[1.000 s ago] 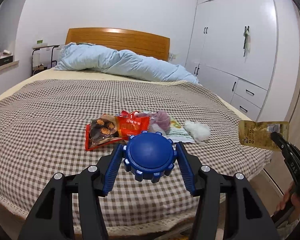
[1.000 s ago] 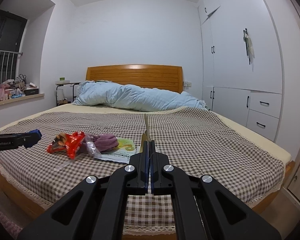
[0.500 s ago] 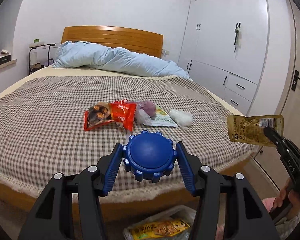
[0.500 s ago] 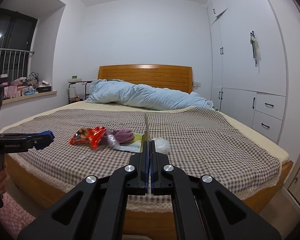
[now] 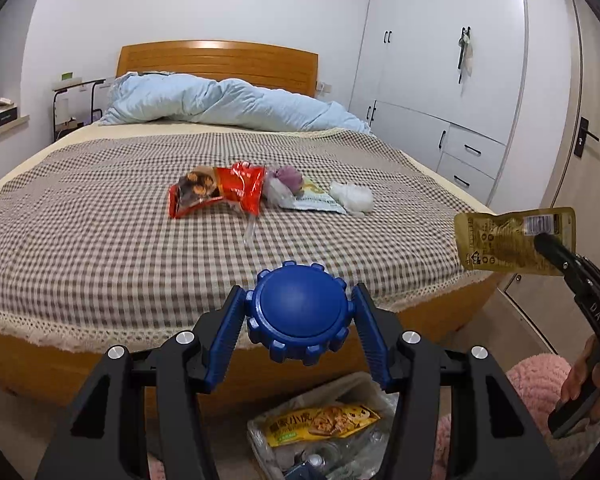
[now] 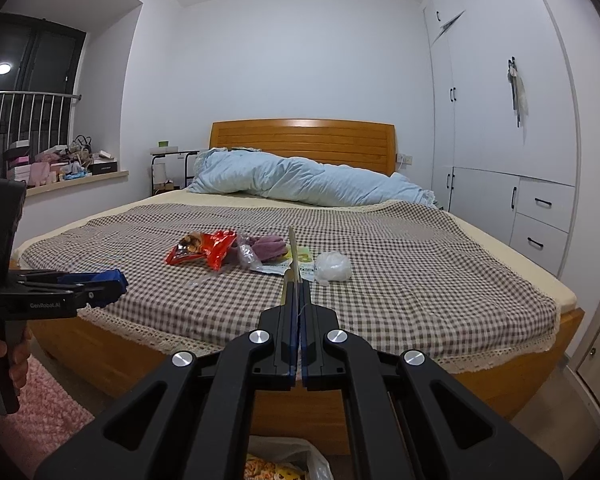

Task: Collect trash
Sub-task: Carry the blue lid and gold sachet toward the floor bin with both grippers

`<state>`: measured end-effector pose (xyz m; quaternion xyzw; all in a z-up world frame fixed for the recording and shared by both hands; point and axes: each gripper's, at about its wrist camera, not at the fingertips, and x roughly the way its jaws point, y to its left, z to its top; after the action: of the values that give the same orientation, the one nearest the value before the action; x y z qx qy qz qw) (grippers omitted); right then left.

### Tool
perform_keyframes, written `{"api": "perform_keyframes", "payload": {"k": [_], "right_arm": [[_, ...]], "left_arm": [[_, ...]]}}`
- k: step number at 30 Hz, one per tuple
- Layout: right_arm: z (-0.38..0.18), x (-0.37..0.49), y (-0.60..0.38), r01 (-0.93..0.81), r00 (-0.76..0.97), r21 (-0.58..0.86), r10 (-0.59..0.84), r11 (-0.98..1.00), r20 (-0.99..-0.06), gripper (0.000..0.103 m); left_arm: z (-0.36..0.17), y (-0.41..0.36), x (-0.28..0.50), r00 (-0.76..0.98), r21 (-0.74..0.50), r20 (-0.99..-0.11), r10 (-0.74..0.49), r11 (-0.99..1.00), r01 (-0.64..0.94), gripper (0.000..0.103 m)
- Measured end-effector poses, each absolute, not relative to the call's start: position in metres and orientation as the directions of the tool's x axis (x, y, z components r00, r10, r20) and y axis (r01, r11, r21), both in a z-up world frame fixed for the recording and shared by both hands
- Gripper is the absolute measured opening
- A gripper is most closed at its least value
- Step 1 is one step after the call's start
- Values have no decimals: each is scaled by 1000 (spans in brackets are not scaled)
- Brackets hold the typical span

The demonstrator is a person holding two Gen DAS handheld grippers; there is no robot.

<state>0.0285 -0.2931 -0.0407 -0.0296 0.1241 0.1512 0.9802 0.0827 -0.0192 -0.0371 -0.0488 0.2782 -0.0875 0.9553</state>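
left view shows gold packet (image 5: 514,240) flat; right view, edge-on.

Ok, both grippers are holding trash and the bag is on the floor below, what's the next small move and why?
Probably lower the left gripper a little over the trash bag and let go. It holds the blue cap almost directly above the open bag, while the right gripper, clamped on the yellow packet, is off to the side.
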Motion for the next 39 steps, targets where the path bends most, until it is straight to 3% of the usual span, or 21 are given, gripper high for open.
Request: {"api": "perform_keyframes", "payload": {"k": [9,23,39], "right_arm": [[-52,6,-295,-345,896,-31,319,938,-308,1],[-107,0,-288,-379,806,48,355,924,-474,1],[-154,25,-277,-382,747,75,355,921,-562,1]], "left_arm": [[-56,-24,68,806,-139,-555,-206,978,154,52],[-113,-43,64,751,-92,-634,-184,982,162,52],[-164,-54,78,683,-82,-710,-171,984,161,52]]}}
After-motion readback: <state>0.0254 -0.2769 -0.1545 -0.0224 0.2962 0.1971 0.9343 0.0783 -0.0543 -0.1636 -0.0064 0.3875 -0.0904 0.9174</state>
